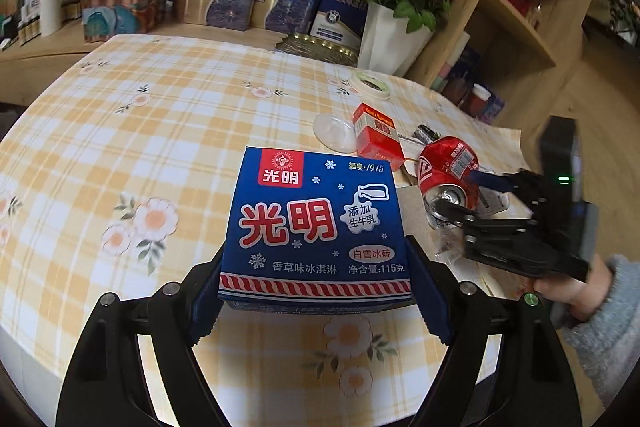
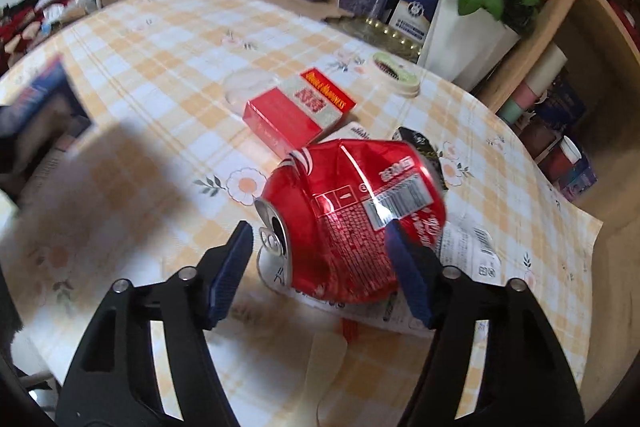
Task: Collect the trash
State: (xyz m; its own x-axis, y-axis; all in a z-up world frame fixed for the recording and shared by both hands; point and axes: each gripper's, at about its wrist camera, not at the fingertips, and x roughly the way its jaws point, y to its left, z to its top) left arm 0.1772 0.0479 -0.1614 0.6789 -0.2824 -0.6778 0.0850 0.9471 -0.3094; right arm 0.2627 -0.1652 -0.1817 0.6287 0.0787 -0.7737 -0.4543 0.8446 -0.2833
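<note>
My left gripper point(image 1: 318, 287) is shut on a blue ice-cream box point(image 1: 316, 227) and holds it over the checked tablecloth. My right gripper point(image 2: 320, 267) is open around a crushed red soda can point(image 2: 356, 211); its left finger stands a little clear of the can's top end and its right finger lies against the can's side. In the left wrist view the can point(image 1: 448, 171) and the right gripper point(image 1: 464, 195) show at the right. A red cigarette pack point(image 2: 296, 111) lies beyond the can. Printed paper point(image 2: 460, 251) lies under the can.
A clear plastic lid point(image 1: 334, 133), a tape roll point(image 1: 370, 85) and a dark wrapper point(image 2: 416, 141) lie near the pack. A white pot of red roses point(image 1: 394, 39) and blue gift boxes point(image 1: 280, 3) stand at the table's far edge. A wooden shelf point(image 1: 520, 7) stands at the right.
</note>
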